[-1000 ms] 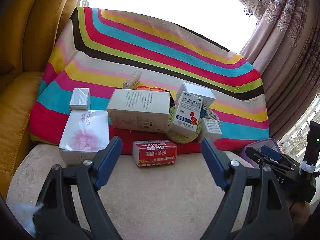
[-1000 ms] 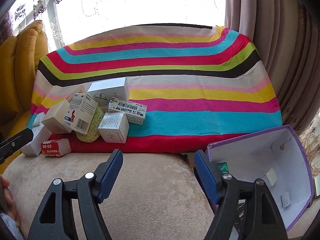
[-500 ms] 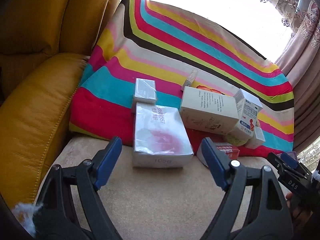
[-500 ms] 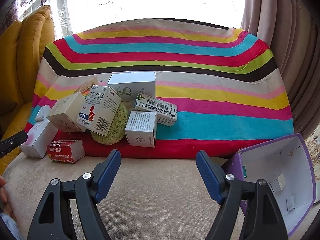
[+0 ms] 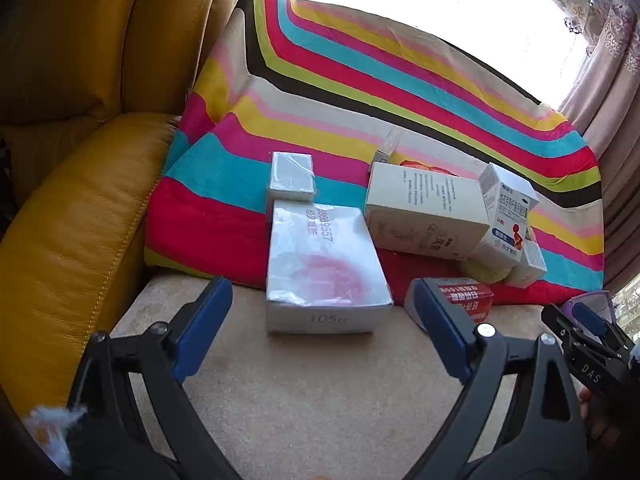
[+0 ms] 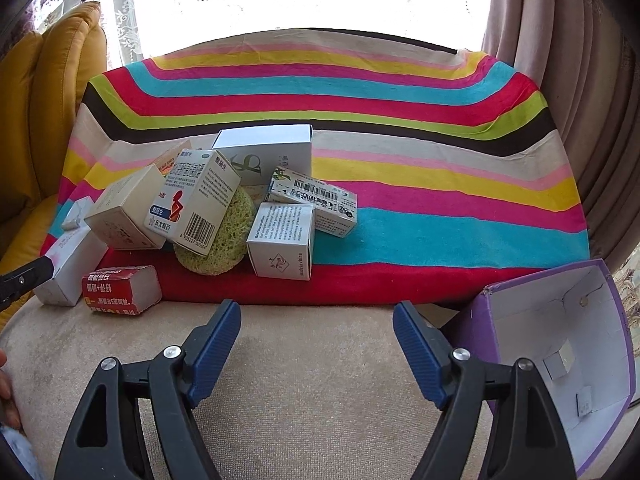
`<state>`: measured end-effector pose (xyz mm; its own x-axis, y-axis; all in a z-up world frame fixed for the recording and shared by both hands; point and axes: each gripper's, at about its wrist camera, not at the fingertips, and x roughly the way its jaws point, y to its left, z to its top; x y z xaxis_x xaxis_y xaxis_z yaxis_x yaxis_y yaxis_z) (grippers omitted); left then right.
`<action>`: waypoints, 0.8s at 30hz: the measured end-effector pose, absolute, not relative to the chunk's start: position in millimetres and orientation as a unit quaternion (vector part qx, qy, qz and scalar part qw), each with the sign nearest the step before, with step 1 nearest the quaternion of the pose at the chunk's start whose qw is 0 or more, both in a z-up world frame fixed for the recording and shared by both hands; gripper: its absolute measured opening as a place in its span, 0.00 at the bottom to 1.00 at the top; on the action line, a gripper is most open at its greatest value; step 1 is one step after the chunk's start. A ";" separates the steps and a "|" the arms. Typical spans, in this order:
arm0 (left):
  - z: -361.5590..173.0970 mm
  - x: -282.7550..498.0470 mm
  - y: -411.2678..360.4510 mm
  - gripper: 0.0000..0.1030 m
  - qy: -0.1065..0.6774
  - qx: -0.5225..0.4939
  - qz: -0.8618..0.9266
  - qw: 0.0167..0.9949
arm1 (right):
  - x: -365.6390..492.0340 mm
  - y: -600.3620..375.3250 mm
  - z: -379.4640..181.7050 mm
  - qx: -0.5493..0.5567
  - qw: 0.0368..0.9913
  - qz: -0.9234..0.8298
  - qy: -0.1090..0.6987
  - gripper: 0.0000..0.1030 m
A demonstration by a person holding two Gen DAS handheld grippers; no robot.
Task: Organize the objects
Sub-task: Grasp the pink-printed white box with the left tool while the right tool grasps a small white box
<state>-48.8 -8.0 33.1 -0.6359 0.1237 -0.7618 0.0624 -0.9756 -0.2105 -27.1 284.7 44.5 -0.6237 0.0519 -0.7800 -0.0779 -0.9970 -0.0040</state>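
Several boxes lie against a striped cloth (image 6: 400,200) on a beige seat. My left gripper (image 5: 322,320) is open and empty, its jaws wide on either side of a white plastic-wrapped box (image 5: 324,264). A red box (image 5: 468,300) lies just behind its right finger. A beige carton (image 5: 424,212) and a medicine box (image 5: 508,216) sit further right. My right gripper (image 6: 316,340) is open and empty over the seat, short of a small white box (image 6: 282,240), a green sponge (image 6: 228,240) and the red box (image 6: 120,290). A purple box (image 6: 560,360) lies open at the right.
A yellow leather armchair arm (image 5: 72,220) borders the seat at the left. Curtains (image 6: 580,80) hang at the right. The other gripper's tip (image 5: 588,340) shows at the right edge of the left wrist view. The beige seat (image 6: 320,400) stretches in front.
My left gripper has swung left from the red box and closed in on the white wrapped box. My right gripper has moved forward and left, toward the pile of boxes.
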 end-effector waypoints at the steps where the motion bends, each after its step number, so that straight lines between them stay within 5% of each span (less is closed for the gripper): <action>1: 32.9 -49.5 -6.5 0.92 -0.106 -0.429 0.897 0.018 | -27.0 284.8 44.0 -0.432 0.037 0.901 0.014 0.78; 10: 23.4 -80.3 9.0 0.91 -0.068 -0.470 0.880 -0.002 | -27.0 284.1 42.7 -0.437 0.030 0.899 0.016 0.80; 13: 19.9 -82.2 14.4 0.70 -0.050 -0.473 0.879 -0.005 | -28.7 288.6 43.6 -0.440 0.026 0.897 0.027 0.80; 24: 31.7 -55.0 14.6 0.68 -0.053 -0.414 0.909 -0.005 | -54.6 278.0 59.4 -0.434 0.009 0.901 0.026 0.80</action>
<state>-55.0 14.6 31.7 -0.6579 0.0344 -0.7524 0.0532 -0.9943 -0.0919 -54.6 278.0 59.4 -0.6232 -0.0073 -0.7820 -0.0385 -0.9985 0.0400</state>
